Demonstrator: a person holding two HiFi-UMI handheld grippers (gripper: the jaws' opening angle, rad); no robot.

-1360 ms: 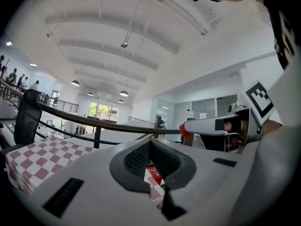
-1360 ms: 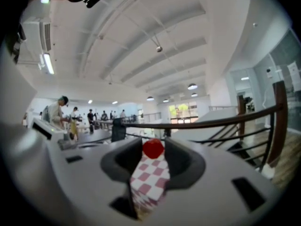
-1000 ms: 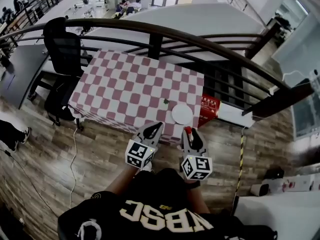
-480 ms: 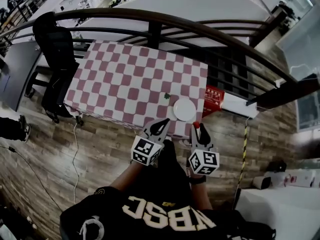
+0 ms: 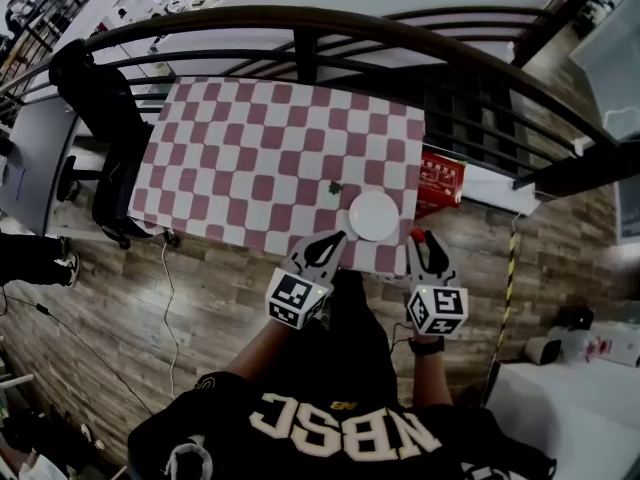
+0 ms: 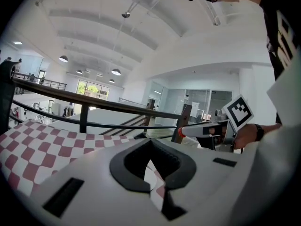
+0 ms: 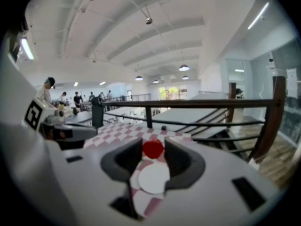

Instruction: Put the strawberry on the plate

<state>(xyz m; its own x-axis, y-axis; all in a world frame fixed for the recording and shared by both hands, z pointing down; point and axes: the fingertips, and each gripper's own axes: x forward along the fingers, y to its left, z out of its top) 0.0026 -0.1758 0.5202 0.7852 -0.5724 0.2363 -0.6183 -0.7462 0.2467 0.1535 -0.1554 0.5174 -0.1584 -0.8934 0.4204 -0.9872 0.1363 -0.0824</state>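
Both grippers have moved up to the near edge of the checked table (image 5: 250, 148) since a second ago. Count: one strawberry (image 7: 153, 149), one white plate (image 5: 373, 215), two grippers. Right gripper (image 5: 423, 241) pinches the strawberry at its jaw tips, just short of the plate. Left gripper (image 5: 333, 243): jaws together, empty. Only the head view shows a small green scrap (image 5: 336, 188) beside the plate.

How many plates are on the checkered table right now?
1. The white plate sits by the table's near edge, just ahead and left of the right tongs. The whole tabletop shows, so none seems hidden.
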